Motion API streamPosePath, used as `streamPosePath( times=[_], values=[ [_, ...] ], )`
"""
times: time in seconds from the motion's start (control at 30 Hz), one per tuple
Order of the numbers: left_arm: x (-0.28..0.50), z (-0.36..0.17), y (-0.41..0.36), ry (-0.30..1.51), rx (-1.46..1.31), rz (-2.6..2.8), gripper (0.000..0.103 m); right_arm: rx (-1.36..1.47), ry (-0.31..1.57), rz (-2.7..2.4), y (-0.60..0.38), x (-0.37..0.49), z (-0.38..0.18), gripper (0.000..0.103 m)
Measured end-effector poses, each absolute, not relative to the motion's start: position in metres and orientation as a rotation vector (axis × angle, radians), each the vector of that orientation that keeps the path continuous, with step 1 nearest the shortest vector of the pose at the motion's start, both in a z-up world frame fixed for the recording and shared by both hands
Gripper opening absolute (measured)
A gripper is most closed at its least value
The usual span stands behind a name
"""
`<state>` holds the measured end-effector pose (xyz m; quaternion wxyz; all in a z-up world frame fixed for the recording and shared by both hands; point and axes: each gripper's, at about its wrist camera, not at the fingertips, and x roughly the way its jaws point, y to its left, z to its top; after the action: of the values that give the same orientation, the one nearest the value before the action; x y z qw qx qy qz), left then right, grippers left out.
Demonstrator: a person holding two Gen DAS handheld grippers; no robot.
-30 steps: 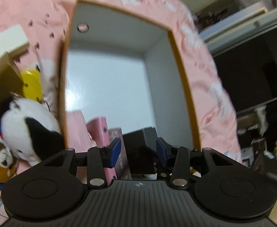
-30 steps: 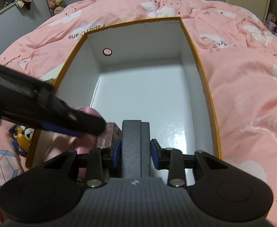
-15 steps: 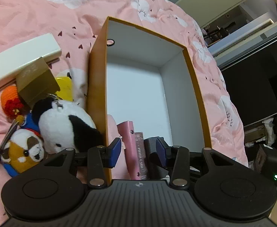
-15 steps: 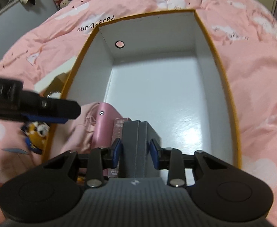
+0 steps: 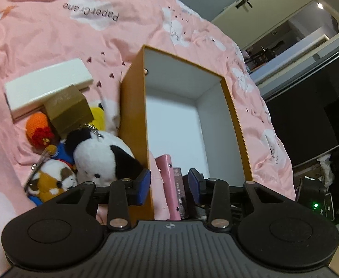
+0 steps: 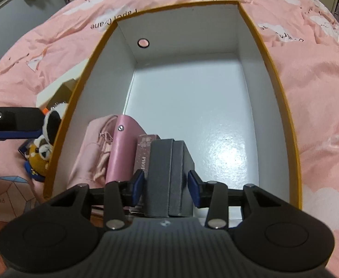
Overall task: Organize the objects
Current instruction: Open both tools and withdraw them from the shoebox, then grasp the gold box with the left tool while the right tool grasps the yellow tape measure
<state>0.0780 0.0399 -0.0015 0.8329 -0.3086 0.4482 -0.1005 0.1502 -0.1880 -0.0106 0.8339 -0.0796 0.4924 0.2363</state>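
Your right claw [image 6: 166, 186] points steeply down into the orange-rimmed cardboard box [image 6: 282, 106]. Its jaws have just been opening, and a slim gap shows on each side of the matte dark grey case [image 6: 169, 176] standing upright between them at lower centre. The case touches a mauve carton [image 6: 144, 153] beside a smooth pink wallet [image 6: 120, 153]. The glossy white floor beyond lies bare. Your left claw [image 5: 169, 183], jaws just closing on nothing, straddles the box's left wall beside the fuzzy panda plush [image 5: 100, 155].
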Motion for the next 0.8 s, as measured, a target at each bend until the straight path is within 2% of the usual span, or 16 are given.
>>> streamPosePath(
  times=[0.17, 0.2, 0.23, 0.27, 0.47, 0.6, 0.67, 0.73, 0.8],
  values=[
    [0.069, 0.013, 0.054, 0.91, -0.571, -0.137, 0.044, -0.159, 0.961, 0.524, -0.184, 0.146, 0.013, 0.044],
    [0.068, 0.016, 0.058, 0.907, -0.555, -0.115, 0.044, -0.16, 0.938, 0.546, -0.181, 0.144, 0.018, 0.054],
    [0.066, 0.02, 0.062, 0.901, -0.54, -0.095, 0.044, -0.163, 0.913, 0.568, -0.178, 0.141, 0.024, 0.068],
    [0.064, 0.023, 0.066, 0.894, -0.525, -0.078, 0.044, -0.167, 0.89, 0.59, -0.173, 0.138, 0.028, 0.073],
    [0.052, 0.027, 0.086, 0.872, -0.469, -0.001, 0.044, -0.193, 0.804, 0.758, -0.137, 0.126, 0.046, 0.079],
    [0.049, 0.021, 0.09, 0.886, -0.391, 0.036, 0.044, -0.266, 0.773, 0.819, -0.111, 0.118, 0.048, 0.078],
    [0.048, 0.018, 0.092, 0.896, -0.378, 0.025, 0.044, -0.318, 0.771, 0.844, -0.098, 0.117, 0.045, 0.071],
    [0.05, 0.014, 0.095, 0.901, -0.39, 0.02, 0.044, -0.35, 0.793, 0.876, -0.086, 0.12, 0.04, 0.056],
    [0.055, 0.008, 0.1, 0.912, -0.421, 0.021, 0.044, -0.374, 0.818, 0.894, -0.075, 0.123, 0.035, 0.052]
  ],
)
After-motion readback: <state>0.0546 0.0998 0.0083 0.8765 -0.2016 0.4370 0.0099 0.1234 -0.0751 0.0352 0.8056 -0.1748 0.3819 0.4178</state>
